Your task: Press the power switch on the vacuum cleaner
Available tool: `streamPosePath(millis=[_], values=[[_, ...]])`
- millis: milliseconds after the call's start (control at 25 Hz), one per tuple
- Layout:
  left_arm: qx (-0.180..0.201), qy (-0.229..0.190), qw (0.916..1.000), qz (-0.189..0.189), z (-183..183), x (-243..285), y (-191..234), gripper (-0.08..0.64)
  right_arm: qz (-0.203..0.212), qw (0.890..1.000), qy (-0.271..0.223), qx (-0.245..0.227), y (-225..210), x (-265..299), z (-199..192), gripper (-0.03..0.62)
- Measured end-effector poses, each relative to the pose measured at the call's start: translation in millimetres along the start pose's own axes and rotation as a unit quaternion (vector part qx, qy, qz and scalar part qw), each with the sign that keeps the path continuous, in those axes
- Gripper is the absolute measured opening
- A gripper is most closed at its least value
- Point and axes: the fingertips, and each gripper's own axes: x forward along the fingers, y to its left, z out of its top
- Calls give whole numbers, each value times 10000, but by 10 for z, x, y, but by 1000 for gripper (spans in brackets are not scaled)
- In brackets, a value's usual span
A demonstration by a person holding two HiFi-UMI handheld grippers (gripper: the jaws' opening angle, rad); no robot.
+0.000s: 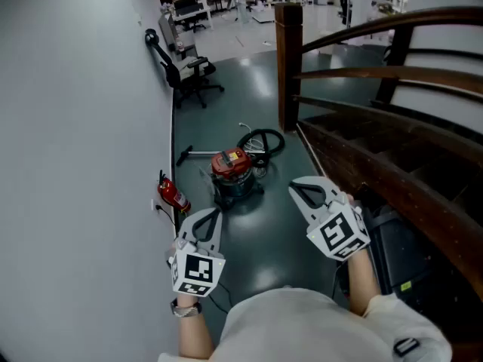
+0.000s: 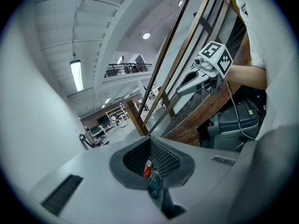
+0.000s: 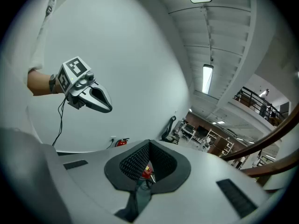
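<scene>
The vacuum cleaner [image 1: 231,173], a dark teal drum with a red top, stands on the green floor a good way ahead of both grippers. Its black hose [image 1: 262,141] coils behind it and its wand [image 1: 198,153] lies to the left. Held in the air well short of the vacuum, my left gripper [image 1: 214,213] is shut with nothing in it. My right gripper [image 1: 300,189] is raised at about the same distance, jaws closed and empty. A sliver of the vacuum [image 2: 148,172] shows through the left gripper's [image 2: 149,139] jaw window, and the vacuum [image 3: 146,171] shows likewise through the right gripper's [image 3: 149,143].
A white wall [image 1: 83,127] runs along the left with a red fire extinguisher [image 1: 172,194] at its foot. A wooden post [image 1: 288,66] and stair railing [image 1: 377,111] close off the right. A black office chair [image 1: 189,74] stands beyond the vacuum.
</scene>
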Motion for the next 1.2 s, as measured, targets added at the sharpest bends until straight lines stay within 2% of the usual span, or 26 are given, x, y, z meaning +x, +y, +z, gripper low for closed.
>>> streamPosePath(millis=[160,360,600,800,1000,1200], values=[[10,29,10000,13,46,89,-68,0,36,10000,-27,28,-87,-13,-65,28],[8,67,10000,72,85,174,-144,0,126,9994,-300,124,-177,-38,-105,29],[-51,127,9997,181,120,224,-311,0,250,9992,-297,84,-203,-103,-282,29],[-56,182,9997,124,132,336,-432,0,347,9990,-258,116,-252,-96,-411,29],[-121,204,9995,186,148,453,-329,0,367,9991,-195,112,-343,15,-482,30],[-167,133,9998,6,5,779,-178,0,316,9994,-99,134,-488,289,-579,30]])
